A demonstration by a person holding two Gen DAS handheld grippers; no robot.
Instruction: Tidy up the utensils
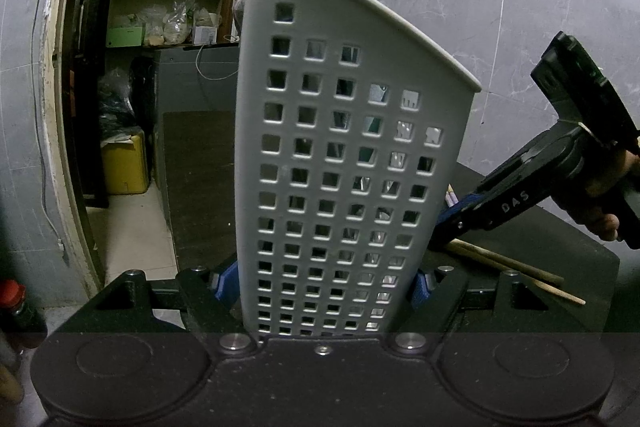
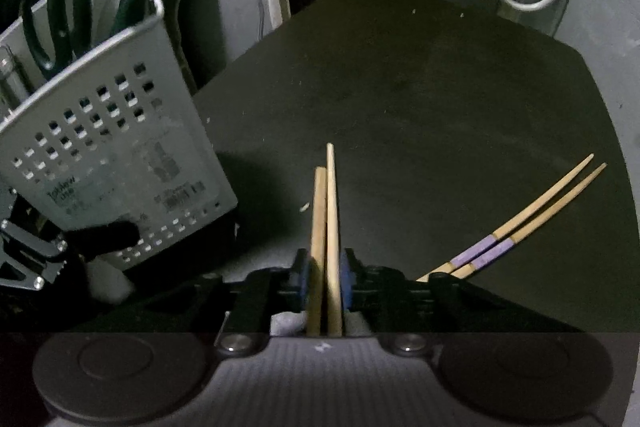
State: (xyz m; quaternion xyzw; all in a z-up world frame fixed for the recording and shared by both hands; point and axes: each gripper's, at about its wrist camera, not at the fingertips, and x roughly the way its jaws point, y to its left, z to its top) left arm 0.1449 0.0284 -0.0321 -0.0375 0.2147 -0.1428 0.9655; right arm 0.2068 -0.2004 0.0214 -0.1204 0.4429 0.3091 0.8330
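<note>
We are bracing the grey perforated plastic caddy [image 1: 352, 163] in the left hand-held gripper [image 1: 320, 285] at centre frame, while the right hand-held gripper [image 2: 325, 279], low in its frame, is pinching two plain wooden chopsticks [image 2: 326, 227]; keeping them parallel should ease insertion.

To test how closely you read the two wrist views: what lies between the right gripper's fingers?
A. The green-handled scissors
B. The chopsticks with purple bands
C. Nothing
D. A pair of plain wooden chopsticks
D: in the right wrist view the plain wooden chopsticks run between the right gripper's blue pads, while the purple-banded chopsticks lie apart on the dark table.
</note>
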